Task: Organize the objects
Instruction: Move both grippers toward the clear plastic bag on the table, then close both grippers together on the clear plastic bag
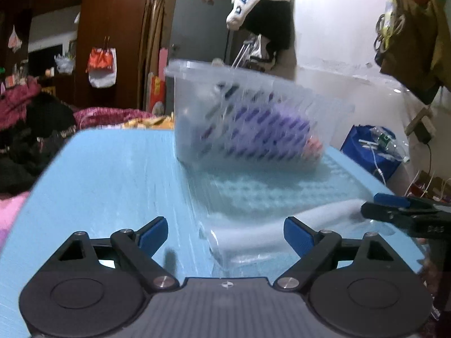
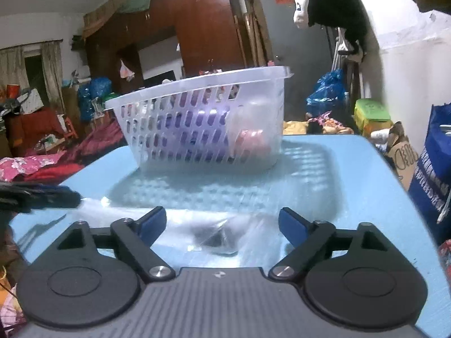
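Setting: a lived-in home bedroom that is also serving as storage.
Far left: a dark wooden wardrobe (image 2: 208, 25) is standing against the wall, with a curtained window (image 2: 33, 70) further left.
Left: pink and red bedding (image 2: 36, 163) is lying heaped beside the blue table (image 2: 352, 186).
Far centre: a grey door (image 2: 296, 36) is showing behind leaning boards.
Upper right: clothes (image 1: 265, 8) are hanging from a rail along the white wall.
Right: blue plastic bags (image 2: 327, 90) and a green crate (image 2: 372, 112) are sitting on the floor.
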